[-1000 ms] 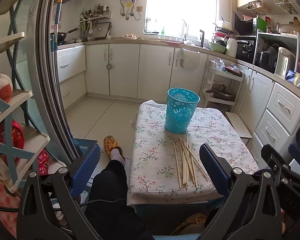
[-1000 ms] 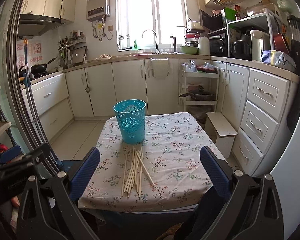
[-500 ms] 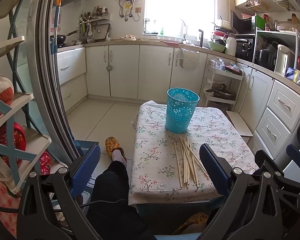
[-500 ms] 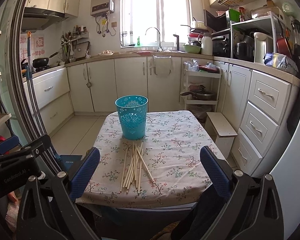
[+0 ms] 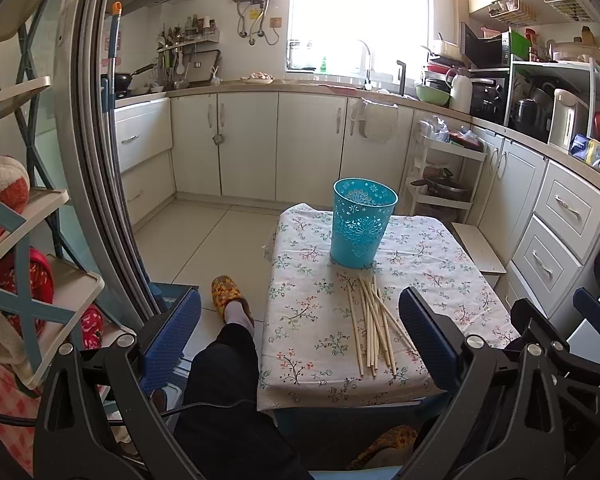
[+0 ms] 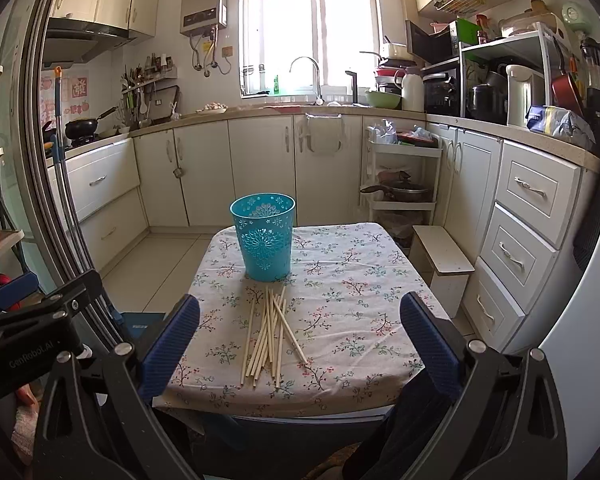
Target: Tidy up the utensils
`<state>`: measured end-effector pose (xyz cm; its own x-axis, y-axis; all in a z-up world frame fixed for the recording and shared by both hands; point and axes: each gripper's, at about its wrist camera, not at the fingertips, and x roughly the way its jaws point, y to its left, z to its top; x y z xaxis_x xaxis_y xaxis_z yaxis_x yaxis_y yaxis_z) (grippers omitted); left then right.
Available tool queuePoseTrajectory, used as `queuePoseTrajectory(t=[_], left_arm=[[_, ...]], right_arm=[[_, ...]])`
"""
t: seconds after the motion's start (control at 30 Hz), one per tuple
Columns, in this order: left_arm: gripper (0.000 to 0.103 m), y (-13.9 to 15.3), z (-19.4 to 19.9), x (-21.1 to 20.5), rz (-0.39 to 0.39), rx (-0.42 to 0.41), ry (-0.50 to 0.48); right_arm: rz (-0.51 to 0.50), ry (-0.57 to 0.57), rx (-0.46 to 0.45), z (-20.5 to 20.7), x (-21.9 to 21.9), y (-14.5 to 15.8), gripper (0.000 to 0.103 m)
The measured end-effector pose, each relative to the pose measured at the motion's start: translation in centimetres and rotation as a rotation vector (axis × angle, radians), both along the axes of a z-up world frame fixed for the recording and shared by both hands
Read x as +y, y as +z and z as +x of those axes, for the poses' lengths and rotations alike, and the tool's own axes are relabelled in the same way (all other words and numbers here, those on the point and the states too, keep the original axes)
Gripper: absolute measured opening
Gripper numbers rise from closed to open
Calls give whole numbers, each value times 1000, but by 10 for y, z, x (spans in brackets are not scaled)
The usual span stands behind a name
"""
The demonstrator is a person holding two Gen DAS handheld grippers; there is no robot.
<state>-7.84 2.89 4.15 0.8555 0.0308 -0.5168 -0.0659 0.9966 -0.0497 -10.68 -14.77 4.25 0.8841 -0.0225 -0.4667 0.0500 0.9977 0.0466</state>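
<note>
Both the left tongs (image 5: 298, 334) and the right tongs (image 6: 300, 334) are gaping wide apart, gripping nothing, short of the table's (image 6: 360, 308) near edge. The chopsticks (image 6: 270, 334) are lying loose toward that edge, just in front of the blue basket (image 6: 265, 237) standing mid-table.

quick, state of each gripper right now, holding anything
Left gripper: open, holding nothing.
Right gripper: open, holding nothing; the chopsticks lie loose on the table.
</note>
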Motion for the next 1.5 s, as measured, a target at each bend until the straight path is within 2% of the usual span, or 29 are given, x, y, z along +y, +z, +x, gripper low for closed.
queuePoseTrajectory(t=[1.07,1.5], left_arm=[[95,0,-4,-1,1,-4,7],[95,-1,-8,-1,6,-6,5]], right_arm=[[4,-1,-16,-4,1,1,96],[-41,-42,1,-6,3,-3,96]])
